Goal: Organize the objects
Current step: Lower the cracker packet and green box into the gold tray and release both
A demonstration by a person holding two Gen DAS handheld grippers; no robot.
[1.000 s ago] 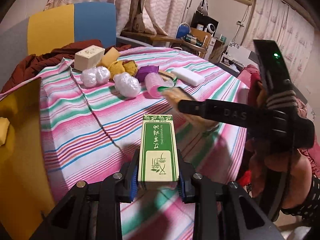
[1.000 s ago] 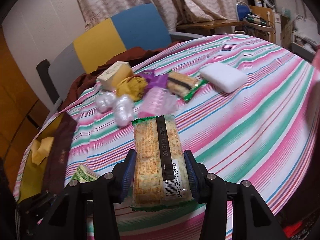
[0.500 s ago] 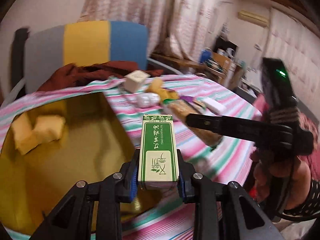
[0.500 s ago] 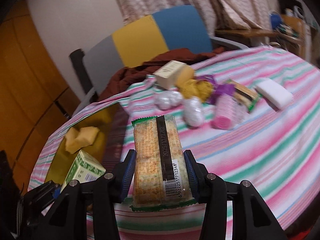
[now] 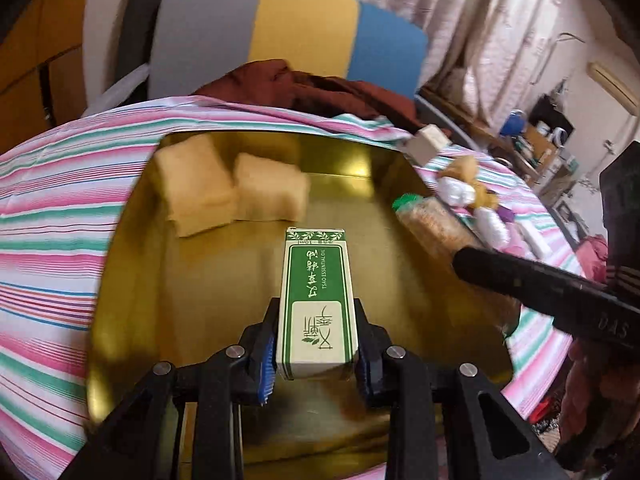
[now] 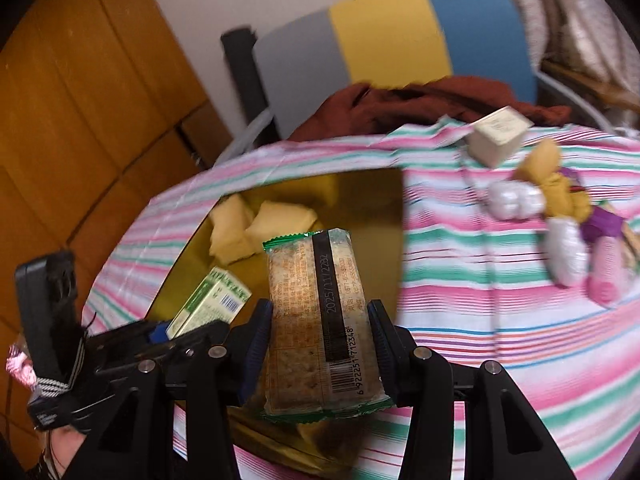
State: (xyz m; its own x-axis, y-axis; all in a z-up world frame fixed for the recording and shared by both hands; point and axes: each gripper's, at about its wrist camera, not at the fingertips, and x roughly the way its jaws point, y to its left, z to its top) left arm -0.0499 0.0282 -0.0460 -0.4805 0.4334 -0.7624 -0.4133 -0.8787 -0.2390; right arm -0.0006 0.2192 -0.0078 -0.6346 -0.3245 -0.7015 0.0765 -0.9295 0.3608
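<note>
Fingers of the left gripper clamp the green-and-white essential oil box; those of the right gripper are closed on the cracker packet. Both items hang above the gold tin.

Counter, striped cloth: carries everything, loose pile on its far right side.

Gold tin, near the left edge: two pale yellow blocks lie side by side at its back. Rest of the floor bare.

Still out on the cloth: cream carton, yellow wrapped lump, white wrapped pieces, purple wrapper, pink roll.

Progress, as judged: two items stowed, two over the tin awaiting release, at least five left to fetch. Roughly a third done.
</note>
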